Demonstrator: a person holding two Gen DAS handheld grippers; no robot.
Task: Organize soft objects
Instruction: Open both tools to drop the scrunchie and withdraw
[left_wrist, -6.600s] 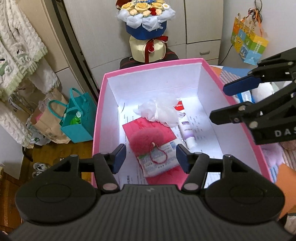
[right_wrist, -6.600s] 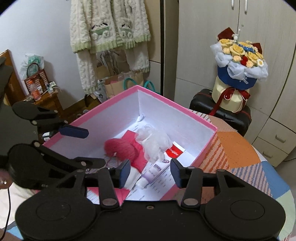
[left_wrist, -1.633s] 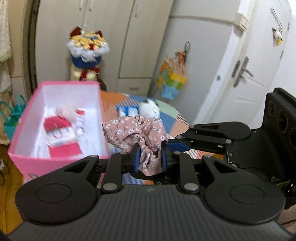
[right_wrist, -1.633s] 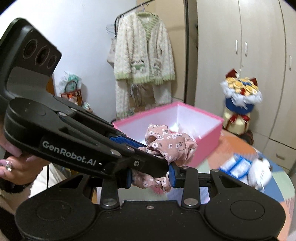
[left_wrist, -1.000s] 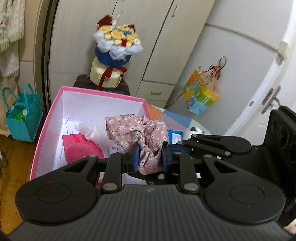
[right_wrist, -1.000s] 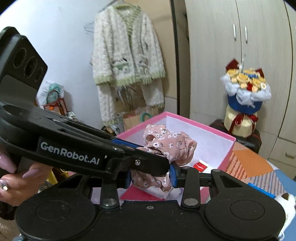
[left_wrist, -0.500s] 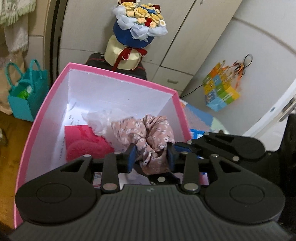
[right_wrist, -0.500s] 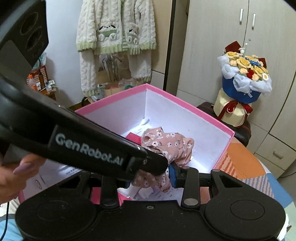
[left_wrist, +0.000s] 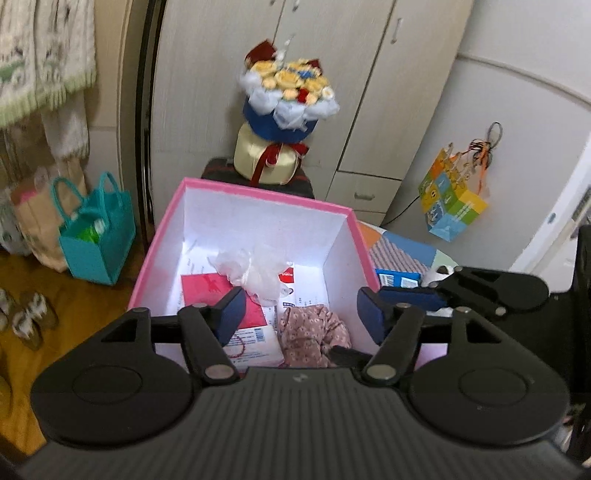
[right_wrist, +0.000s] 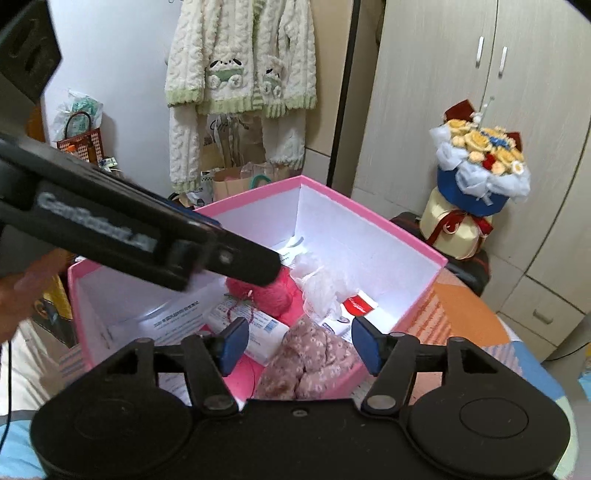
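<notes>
A pink floral scrunchie (left_wrist: 313, 334) lies loose in the near corner of the pink box (left_wrist: 255, 191); it also shows in the right wrist view (right_wrist: 309, 362) inside the box (right_wrist: 373, 216). My left gripper (left_wrist: 300, 314) is open and empty above the scrunchie. My right gripper (right_wrist: 300, 345) is open and empty just over it. The box also holds a white mesh pouf (left_wrist: 255, 271), a fuzzy pink ball (right_wrist: 267, 291), a red card (left_wrist: 207, 288) and a white packet (right_wrist: 255, 332).
A flower bouquet (left_wrist: 286, 122) stands on a dark case behind the box. A teal bag (left_wrist: 96, 240) sits on the floor at left. A blue pack (left_wrist: 399, 278) and a white plush lie on the patterned table right of the box. Wardrobe doors stand behind.
Both grippers carried the scrunchie over the box, then opened. The scrunchie dropped into the box's near corner and both grippers have drawn back slightly.
</notes>
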